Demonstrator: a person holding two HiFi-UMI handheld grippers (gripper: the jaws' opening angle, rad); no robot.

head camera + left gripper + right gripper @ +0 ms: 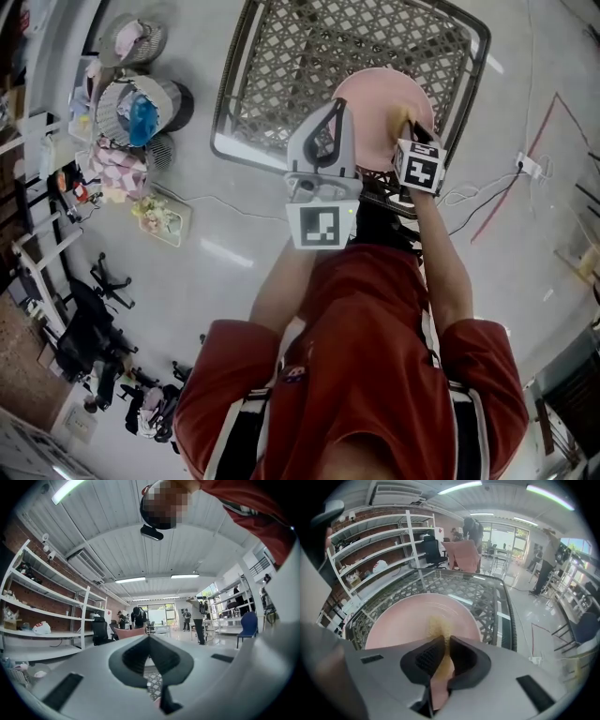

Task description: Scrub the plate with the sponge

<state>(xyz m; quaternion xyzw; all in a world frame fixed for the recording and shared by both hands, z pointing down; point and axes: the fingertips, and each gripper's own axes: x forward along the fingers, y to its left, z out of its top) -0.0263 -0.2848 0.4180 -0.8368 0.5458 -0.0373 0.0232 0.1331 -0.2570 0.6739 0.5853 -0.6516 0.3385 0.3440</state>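
Note:
A round pink plate (375, 103) lies on a metal lattice table (300, 56). In the right gripper view the plate (408, 620) fills the middle. My right gripper (445, 639) is shut on a yellow-brown sponge (438, 626), which is pressed on the plate's surface. In the head view that right gripper (409, 120) sits over the plate's right part, with the sponge (404, 114) at its tip. My left gripper (330, 111) is at the plate's left edge. In its own view the left gripper (149, 638) has its jaws closed and tilted up toward the room. A pink sliver of plate (157, 702) shows below them.
On the floor to the left are wire baskets (141, 103) and bags. A power strip (527, 165) with cables and a red tape line (525, 159) lie to the right. Shelves (42, 616), chairs and several people are further off in the room.

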